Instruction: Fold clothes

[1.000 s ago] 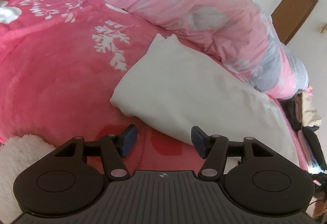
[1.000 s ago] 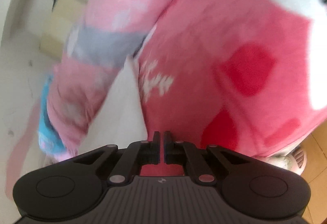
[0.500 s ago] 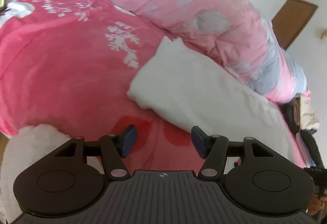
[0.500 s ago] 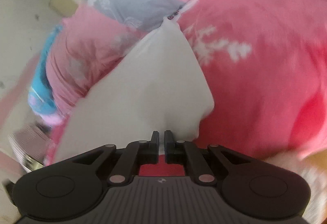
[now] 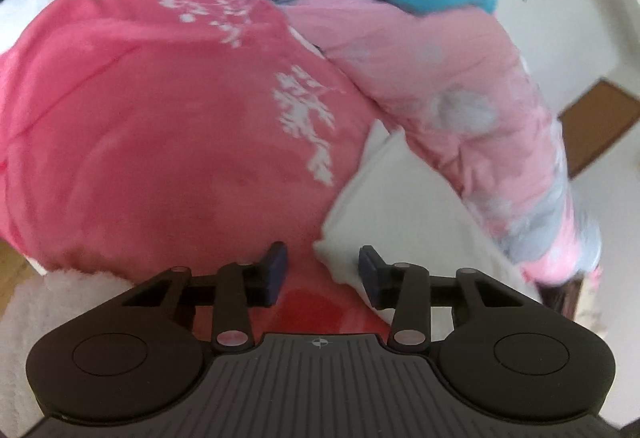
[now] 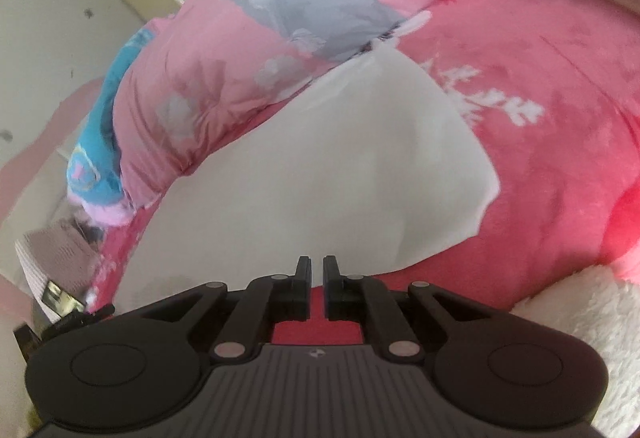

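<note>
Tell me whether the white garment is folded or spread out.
Folded: the white garment lies on the pink blanket as a compact shape with doubled edges.

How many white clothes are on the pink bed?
1. The white garment lies on the pink blanket, against the rolled quilt. Others may be hidden out of view.

Both views are bright with soft, even daylight and no hard shadows. Motion blur smears the pink quilt (image 5: 460,86) and the white print on the red blanket (image 5: 160,142) in the left view; around the white cloth (image 6: 320,178) the right view is softer. Fisheye bending curves walls at the edges.
</note>
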Demonstrator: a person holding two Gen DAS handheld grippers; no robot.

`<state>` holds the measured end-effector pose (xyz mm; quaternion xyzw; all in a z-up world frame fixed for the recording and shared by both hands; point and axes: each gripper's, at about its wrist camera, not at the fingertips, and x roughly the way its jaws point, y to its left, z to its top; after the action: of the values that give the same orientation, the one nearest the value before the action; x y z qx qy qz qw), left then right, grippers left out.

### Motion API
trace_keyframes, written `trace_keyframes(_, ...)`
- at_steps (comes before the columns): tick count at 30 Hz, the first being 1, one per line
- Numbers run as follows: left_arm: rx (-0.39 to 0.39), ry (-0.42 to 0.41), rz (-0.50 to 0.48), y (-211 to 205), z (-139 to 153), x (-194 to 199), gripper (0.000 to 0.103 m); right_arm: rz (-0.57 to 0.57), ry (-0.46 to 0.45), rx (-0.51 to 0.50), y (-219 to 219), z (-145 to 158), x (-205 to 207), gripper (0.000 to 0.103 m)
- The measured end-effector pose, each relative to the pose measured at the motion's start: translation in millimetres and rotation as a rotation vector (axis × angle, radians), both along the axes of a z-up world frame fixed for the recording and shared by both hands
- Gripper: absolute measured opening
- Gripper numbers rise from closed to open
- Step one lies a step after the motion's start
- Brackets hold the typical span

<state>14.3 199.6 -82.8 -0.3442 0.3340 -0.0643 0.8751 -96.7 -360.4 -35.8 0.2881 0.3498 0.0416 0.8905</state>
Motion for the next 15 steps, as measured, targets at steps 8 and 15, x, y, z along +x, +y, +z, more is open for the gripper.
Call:
trace_keyframes(8, 0.078, -0.081, 0.054, 18, 13, -16, 0.038, 0.240, -0.142, -0.142, 89, 21, 35, 0.006)
trace_keyframes(15, 0.134, -0.181, 0.013, 6, 21, -28, 0.042, 0.419, -0.233, -0.324, 184, -12, 75, 0.006)
